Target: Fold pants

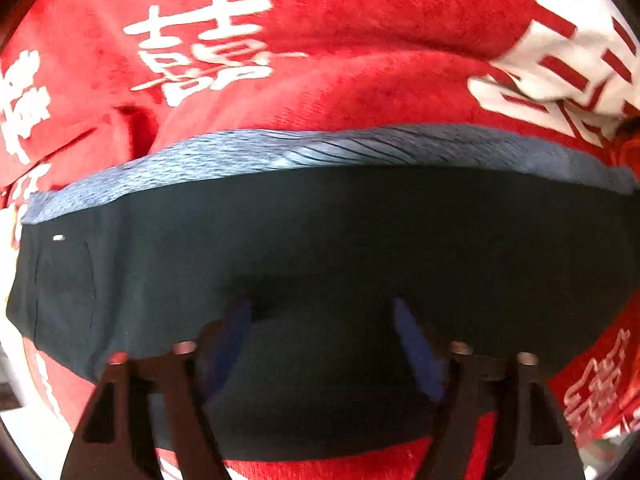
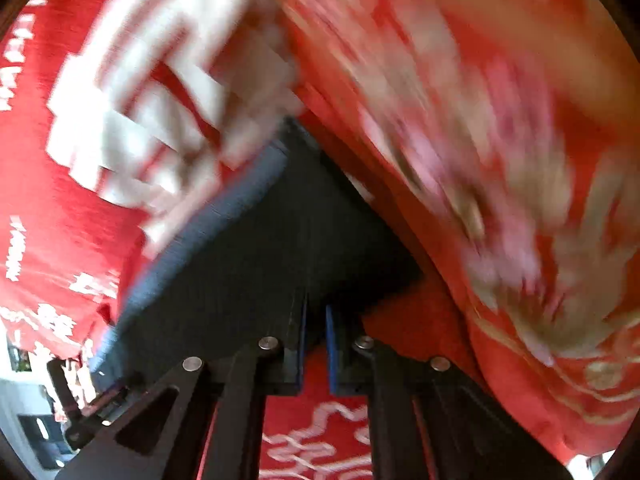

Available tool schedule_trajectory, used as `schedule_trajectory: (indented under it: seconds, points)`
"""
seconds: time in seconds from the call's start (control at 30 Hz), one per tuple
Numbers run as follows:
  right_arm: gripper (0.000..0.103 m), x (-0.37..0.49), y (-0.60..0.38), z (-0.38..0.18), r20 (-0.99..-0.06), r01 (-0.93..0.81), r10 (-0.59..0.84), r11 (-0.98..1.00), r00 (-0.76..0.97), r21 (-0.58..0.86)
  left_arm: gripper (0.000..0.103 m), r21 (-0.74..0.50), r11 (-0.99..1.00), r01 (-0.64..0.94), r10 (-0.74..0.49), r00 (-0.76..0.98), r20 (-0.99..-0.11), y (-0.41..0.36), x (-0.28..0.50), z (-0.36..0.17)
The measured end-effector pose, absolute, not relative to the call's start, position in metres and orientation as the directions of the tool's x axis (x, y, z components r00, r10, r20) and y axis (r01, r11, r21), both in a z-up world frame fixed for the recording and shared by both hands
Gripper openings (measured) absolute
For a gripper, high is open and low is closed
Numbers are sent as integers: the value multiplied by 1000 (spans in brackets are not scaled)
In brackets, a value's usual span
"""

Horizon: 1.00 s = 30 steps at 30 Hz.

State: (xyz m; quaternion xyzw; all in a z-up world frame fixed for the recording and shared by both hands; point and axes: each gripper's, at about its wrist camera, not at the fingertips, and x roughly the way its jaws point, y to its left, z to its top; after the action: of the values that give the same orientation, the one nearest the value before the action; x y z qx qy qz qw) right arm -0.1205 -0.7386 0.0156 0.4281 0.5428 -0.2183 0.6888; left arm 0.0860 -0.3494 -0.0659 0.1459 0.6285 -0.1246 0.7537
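Observation:
Dark navy pants (image 1: pixel 320 232) with a grey-blue waistband (image 1: pixel 280 152) lie across a red blanket (image 1: pixel 360 40). My left gripper (image 1: pixel 320 304) points down at them, close above the dark cloth. Its blue-padded fingers (image 1: pixel 416 348) stand wide apart, open, with nothing pinched. In the blurred right wrist view a corner of the pants (image 2: pixel 248 264) runs down to my right gripper (image 2: pixel 316 304). Its blue pads (image 2: pixel 331 344) are nearly together, and the pants' dark edge is caught between them at the tips.
The red blanket with white characters (image 2: pixel 120 100) spreads all around the pants. A red quilt with a pale floral pattern (image 2: pixel 520 208) lies along the right. A black piece of gear (image 2: pixel 68 396) and a bit of room show at the lower left.

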Motion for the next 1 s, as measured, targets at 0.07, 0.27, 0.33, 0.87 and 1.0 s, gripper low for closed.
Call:
schedule_trajectory:
  seconds: [0.07,0.27,0.33,0.87,1.0]
  points:
    - [24,-133,-737,12,-936,779,170,519,309,352,88,47,929,367,-17,169,-986,-344,86,-68]
    - [42,-158,-713,24,-937,757,200,552,288,350,88,40,929,368,-12,138,-990,-329,73,-62]
    - [42,-161,-696,26,-924,741,242,552,297,383,88,36,931,363,-12,130,-991,-323,69,-57]
    - [42,-82,-433,10,-685,468,631,512,364,720,88,127,954,272,61,240,-969,-142,135,-29]
    - [42,-50,-379,-12,-657,455,668,492,350,742,88,212,942,262,130,299,-946,-82,167,-39]
